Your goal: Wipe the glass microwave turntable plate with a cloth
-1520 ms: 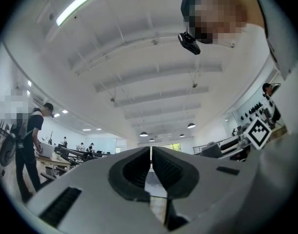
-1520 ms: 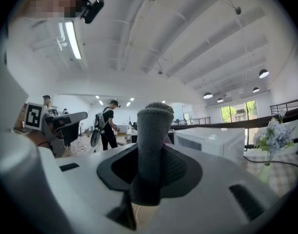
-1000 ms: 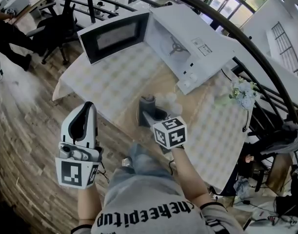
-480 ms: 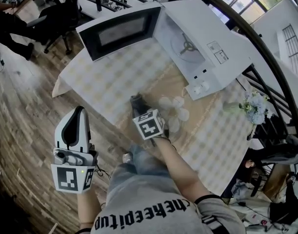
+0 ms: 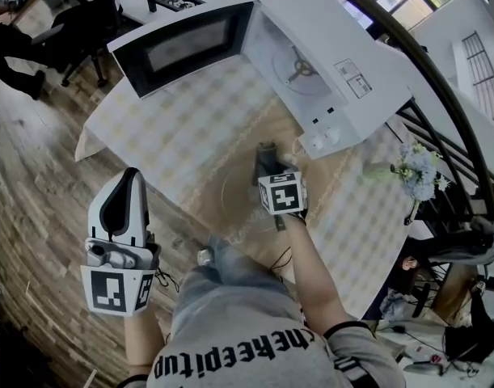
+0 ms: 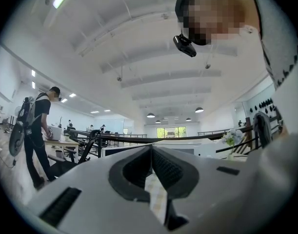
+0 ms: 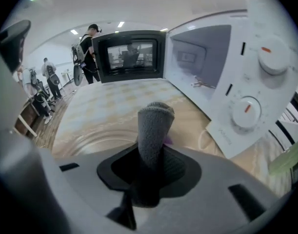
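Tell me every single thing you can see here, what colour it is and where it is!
microwave: one, white, at the back of the table, door swung open
glass turntable plate: one, clear, on the table in front of the microwave
cloth: one, grey, rolled, over the plate
table: one, pale checked cover, middle of the head view
flowers: one bunch, whitish, right side of the table
people: several, dark clothes, far behind the table
right gripper: one, white, jaws shut on the cloth
left gripper: one, white, jaws shut with nothing in them, off the table's left edge
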The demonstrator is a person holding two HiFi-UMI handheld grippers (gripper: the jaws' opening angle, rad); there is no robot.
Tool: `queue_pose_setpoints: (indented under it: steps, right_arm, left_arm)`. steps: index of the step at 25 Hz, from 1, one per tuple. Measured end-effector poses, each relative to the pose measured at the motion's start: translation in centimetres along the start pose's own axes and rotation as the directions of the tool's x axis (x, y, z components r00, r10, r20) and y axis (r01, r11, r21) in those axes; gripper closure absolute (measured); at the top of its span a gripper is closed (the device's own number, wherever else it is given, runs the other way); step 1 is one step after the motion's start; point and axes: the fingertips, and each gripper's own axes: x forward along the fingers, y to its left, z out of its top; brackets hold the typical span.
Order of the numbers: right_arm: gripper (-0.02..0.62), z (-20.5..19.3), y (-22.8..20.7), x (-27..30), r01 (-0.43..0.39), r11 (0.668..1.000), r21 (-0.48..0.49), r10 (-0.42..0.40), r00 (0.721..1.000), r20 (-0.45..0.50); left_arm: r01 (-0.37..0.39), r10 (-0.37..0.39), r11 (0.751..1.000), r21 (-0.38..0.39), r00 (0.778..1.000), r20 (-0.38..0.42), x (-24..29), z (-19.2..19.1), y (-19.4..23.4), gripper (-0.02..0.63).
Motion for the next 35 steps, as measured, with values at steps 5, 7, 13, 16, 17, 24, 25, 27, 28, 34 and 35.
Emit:
queue_pose_setpoints:
  steps: [5, 7, 13, 16, 17, 24, 25, 27, 28, 34, 35]
  right_arm:
    - [0.486, -1.8, -4.4, -1.1, 0.082, 0.996, 0.046, -0.081, 0.997, -0.011]
    - [0.486, -2.1, -4.9, -1.4, 0.101, 0.994, 0.043, -0.100, 0.995, -0.017]
    - [0.488, -1.4, 2.3, -2.9, -0.041, 0.999, -0.010, 0.041, 0.999, -0.015]
    - [0.488, -0.9, 10.5, -3.6, -0.202, 0.975, -0.092, 0.202, 0.979, -0.004]
    - [0.488, -1.0, 12.8, -3.7, -0.241, 0.962, -0.127, 0.241, 0.970, -0.011]
    - [0.486, -2.1, 15.6, -2.8, -0.294, 0.939, -0.181, 0.294, 0.955, -0.024]
    - [0.486, -2.2, 14.6, -2.7, -0.282, 0.947, -0.154, 0.283, 0.959, -0.016]
    - [0.486, -2.4, 12.1, -2.6, -0.246, 0.963, -0.110, 0.248, 0.969, 0.001]
    - [0.488, -2.6, 10.7, -2.5, -0.227, 0.970, -0.088, 0.228, 0.974, 0.007]
    - [0.486, -3.9, 2.7, -2.8, -0.103, 0.994, 0.048, 0.102, 0.995, 0.024]
    - [0.486, -4.2, 1.5, -2.9, -0.081, 0.994, 0.068, 0.080, 0.997, 0.024]
  left_arm:
    - [0.002, -0.002, 1.000, -0.002, 1.000, 0.002, -0.3, 0.1, -0.3, 0.592]
    - [0.004, -0.004, 1.000, -0.002, 1.000, 0.003, -0.5, 0.2, -0.5, 0.592]
    - [0.003, -0.003, 1.000, -0.006, 1.000, 0.010, -1.1, 0.5, -0.9, 0.592]
    - [0.002, -0.002, 1.000, -0.016, 1.000, 0.011, -1.4, 0.6, -1.0, 0.592]
    - [0.005, -0.004, 1.000, -0.016, 1.000, 0.012, -1.5, 0.7, -1.2, 0.592]
    - [0.001, -0.001, 1.000, -0.001, 1.000, 0.002, -2.2, 0.7, -1.6, 0.592]
    - [-0.001, 0.001, 1.000, -0.001, 1.000, 0.000, -2.2, 0.7, -1.6, 0.592]
    - [-0.002, 0.002, 1.000, -0.003, 1.000, 0.001, -2.3, 0.8, -1.6, 0.592]
    - [0.000, 0.000, 1.000, -0.004, 1.000, 0.003, -2.2, 0.8, -1.6, 0.592]
    - [0.024, -0.024, 1.000, -0.005, 1.000, 0.004, -1.8, 0.7, -2.4, 0.592]
    - [0.026, -0.026, 1.000, -0.004, 1.000, 0.003, -1.8, 0.7, -2.5, 0.592]
